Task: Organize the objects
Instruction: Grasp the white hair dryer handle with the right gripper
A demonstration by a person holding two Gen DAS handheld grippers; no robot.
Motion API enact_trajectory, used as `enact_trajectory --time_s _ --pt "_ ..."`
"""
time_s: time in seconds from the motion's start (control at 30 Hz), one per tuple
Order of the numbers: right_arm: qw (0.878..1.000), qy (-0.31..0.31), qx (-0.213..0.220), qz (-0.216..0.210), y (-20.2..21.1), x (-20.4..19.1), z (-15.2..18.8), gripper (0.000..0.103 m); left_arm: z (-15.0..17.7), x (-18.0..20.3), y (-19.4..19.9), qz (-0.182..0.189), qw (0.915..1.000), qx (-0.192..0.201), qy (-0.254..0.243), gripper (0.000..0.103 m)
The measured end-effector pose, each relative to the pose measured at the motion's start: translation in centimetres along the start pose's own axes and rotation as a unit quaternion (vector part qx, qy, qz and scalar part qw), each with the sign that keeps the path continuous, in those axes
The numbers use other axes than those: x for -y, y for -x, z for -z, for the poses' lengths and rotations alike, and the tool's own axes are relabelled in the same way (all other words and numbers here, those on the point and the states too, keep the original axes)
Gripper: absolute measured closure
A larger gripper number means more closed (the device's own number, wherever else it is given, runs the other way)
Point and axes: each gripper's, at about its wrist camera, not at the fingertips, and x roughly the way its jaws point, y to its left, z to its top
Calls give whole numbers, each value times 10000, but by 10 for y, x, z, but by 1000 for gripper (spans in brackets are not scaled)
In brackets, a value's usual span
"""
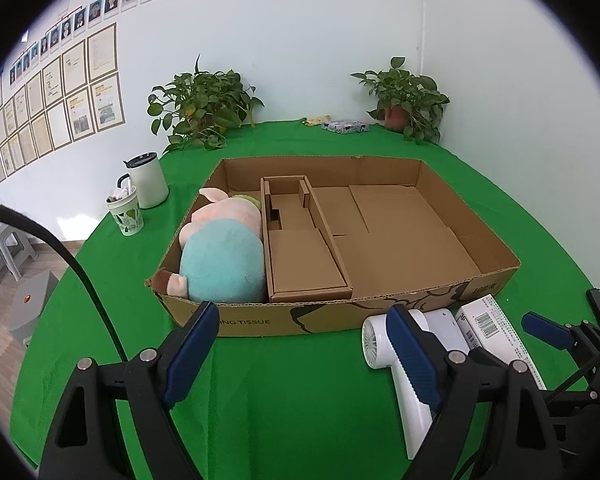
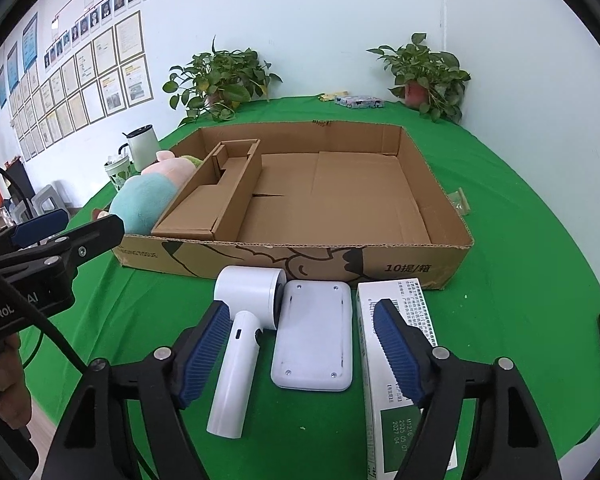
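A shallow cardboard box (image 1: 452, 216) (image 2: 432, 200) lies on the green table. In its left part lies a plush toy (image 1: 220, 252) (image 2: 144, 200) beside a small inner carton (image 1: 304, 256) (image 2: 208, 204). In front of the box lie a white handheld fan (image 2: 242, 320) (image 1: 414, 364), a flat white device (image 2: 314, 336) (image 1: 446, 326) and a white and green carton (image 2: 384, 320) (image 1: 490, 326). My left gripper (image 1: 302, 348) is open and empty before the box front. My right gripper (image 2: 296, 344) is open above the fan handle and flat device.
A white mug (image 1: 148, 180) and a patterned cup (image 1: 127, 214) stand left of the box. Two potted plants (image 1: 200, 108) (image 1: 408, 100) and a patterned packet (image 1: 344, 126) sit at the back. A small clear bag (image 2: 460, 200) lies right of the box.
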Motion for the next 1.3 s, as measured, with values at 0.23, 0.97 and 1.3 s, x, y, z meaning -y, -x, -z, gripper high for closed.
enact_trajectory --time_s 0.23,0.97,1.3 --pt "9985 328 -142 -414 -2 -11 16 23 9 -6 -16 659 9965 -463 216 17" --pt "9867 628 -1258 -811 -59 -53 67 72 60 20 -92 3238 9099 -2501 680 37" --pt "9847 372 -1436 -915 -53 -50 74 62 65 29 -103 3224 9036 -2668 915 37"
